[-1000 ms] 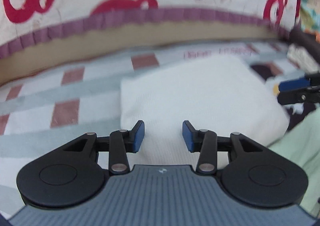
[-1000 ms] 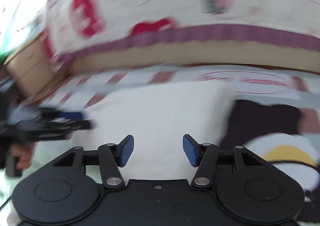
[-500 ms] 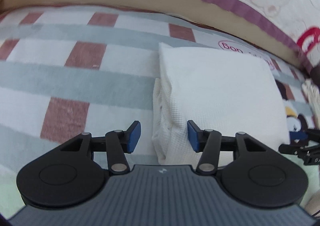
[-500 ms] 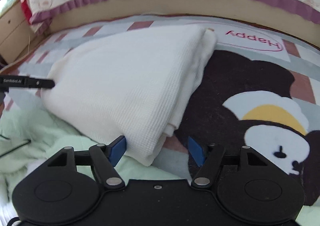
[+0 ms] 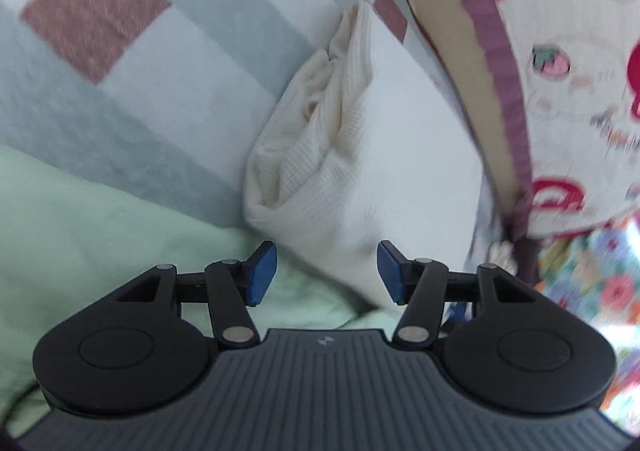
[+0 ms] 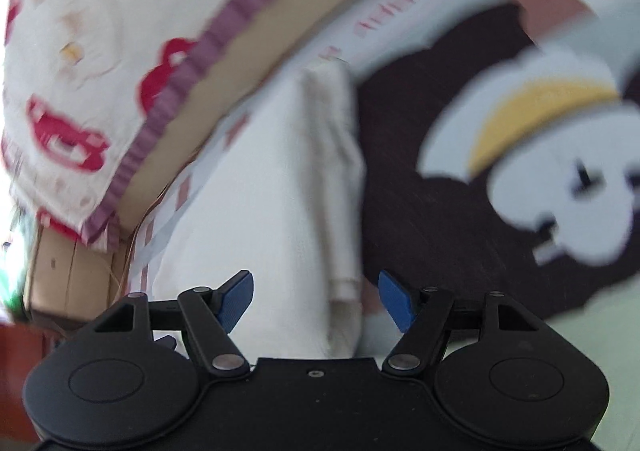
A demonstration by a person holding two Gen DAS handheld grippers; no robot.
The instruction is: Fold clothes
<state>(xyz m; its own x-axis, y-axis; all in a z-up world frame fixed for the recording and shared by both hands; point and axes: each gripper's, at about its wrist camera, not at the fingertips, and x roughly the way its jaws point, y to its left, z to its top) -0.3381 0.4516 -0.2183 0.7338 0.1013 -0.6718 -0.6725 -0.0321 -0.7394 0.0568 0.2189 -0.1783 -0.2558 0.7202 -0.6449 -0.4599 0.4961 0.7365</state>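
Note:
A folded white waffle-knit garment (image 5: 372, 155) lies on the checked bed cover (image 5: 132, 63); its layered left edge shows folds. My left gripper (image 5: 326, 271) is open, its jaws either side of the garment's near corner, not closed on it. In the right wrist view the same white garment (image 6: 288, 191) runs away from me, blurred. My right gripper (image 6: 316, 301) is open, its jaws straddling the garment's near right edge. A pale green garment (image 5: 100, 243) lies crumpled under the left gripper.
A white quilt with red bears and a purple frill (image 5: 568, 63) borders the bed cover; it also shows in the right wrist view (image 6: 100, 63). A dark cartoon-bear print (image 6: 500, 155) is on the cover right of the garment. A cardboard box (image 6: 68, 275) stands at the left.
Both grippers have swung and tilted toward the near edge of the folded white garment, each view rotating sharply. Both stay open. The garment has not visibly moved.

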